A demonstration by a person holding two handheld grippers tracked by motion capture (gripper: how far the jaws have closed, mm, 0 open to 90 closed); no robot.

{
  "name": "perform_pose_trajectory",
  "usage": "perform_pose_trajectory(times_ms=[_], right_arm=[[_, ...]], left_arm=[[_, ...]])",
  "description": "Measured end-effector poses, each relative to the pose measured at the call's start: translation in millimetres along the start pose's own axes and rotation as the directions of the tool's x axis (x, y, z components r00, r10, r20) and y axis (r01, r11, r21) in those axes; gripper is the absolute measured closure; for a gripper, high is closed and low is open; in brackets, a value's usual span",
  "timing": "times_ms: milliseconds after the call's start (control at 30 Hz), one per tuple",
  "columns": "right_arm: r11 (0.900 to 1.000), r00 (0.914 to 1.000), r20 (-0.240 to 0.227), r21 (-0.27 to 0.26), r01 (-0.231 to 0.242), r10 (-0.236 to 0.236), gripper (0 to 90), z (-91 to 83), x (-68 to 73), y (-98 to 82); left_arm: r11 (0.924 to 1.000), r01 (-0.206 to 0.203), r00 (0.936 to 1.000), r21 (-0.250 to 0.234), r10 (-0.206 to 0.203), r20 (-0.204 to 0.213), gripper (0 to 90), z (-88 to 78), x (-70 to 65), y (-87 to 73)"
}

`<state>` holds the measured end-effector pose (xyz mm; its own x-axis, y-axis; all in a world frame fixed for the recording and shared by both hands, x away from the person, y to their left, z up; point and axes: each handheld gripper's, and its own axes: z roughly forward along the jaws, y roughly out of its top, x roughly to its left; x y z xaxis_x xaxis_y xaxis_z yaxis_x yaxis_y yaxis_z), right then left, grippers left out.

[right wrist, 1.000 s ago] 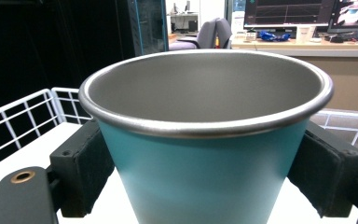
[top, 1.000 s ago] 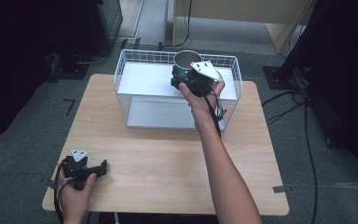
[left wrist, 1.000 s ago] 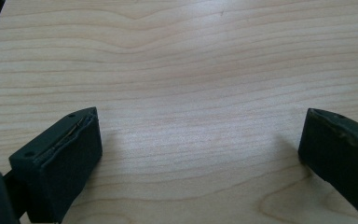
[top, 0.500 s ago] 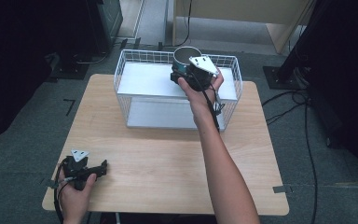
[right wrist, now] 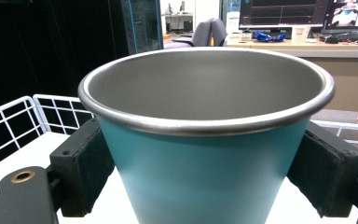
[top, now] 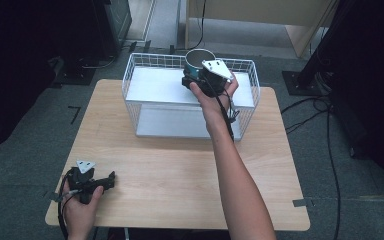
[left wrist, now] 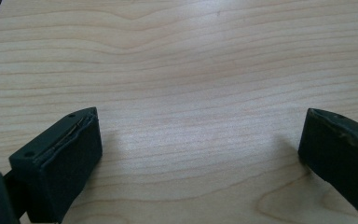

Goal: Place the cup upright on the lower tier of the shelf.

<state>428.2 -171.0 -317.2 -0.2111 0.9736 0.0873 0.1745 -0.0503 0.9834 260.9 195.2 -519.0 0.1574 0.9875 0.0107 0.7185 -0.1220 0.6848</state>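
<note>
Pale wood forms the table (top: 180, 170), and on its far half stands a white wire basket (top: 140, 75) with a flat white floor. The work in hand appears to be moving the teal cup (top: 194, 64) with respect to that basket; judged from this moment, the cup is grasped and carried above the basket's far right area, near the back wall, and its setting-down or removal is not yet complete. Whether the cup base touches the basket floor cannot be told. The right arm extends forward across the table, forearm nearly straight, hand raised over the basket. The right gripper (top: 202, 80) holds the cup upright: in the right gripper view both black pads (right wrist: 81, 163) press the teal wall (right wrist: 200, 182) from opposite sides, just below the rolled metal rim (right wrist: 205, 123). The left hand (top: 80, 207) rests at the near left corner of the table, well apart from the basket. The left gripper (top: 111, 178) lies low over bare wood, its jaws spread wide with nothing between them.
</note>
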Motion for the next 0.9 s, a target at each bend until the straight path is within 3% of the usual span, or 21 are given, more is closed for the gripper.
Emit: perform_pose_trajectory(times_ms=[167,333,900], right_arm=[[1.0,0.9999,-0.01,0.013,-0.004,0.004,13.9,-1.6,-1.2,1.0],[0.999,0.9997,-0.022,0.047,-0.006,0.007,6.5,-2.6,-4.3,-0.4],[0.999,0.9994,-0.036,0.049,0.004,-0.002,4.9,-20.0,-8.5,-9.8]], left_arm=[[1.0,0.0,1.0,0.0,0.0,0.0,0.0,0.0,0.0,0.0],[1.0,0.0,1.0,0.0,0.0,0.0,0.0,0.0,0.0,0.0],[1.0,-0.001,1.0,0.0,0.001,0.0,0.0,0.0,0.1,0.0]])
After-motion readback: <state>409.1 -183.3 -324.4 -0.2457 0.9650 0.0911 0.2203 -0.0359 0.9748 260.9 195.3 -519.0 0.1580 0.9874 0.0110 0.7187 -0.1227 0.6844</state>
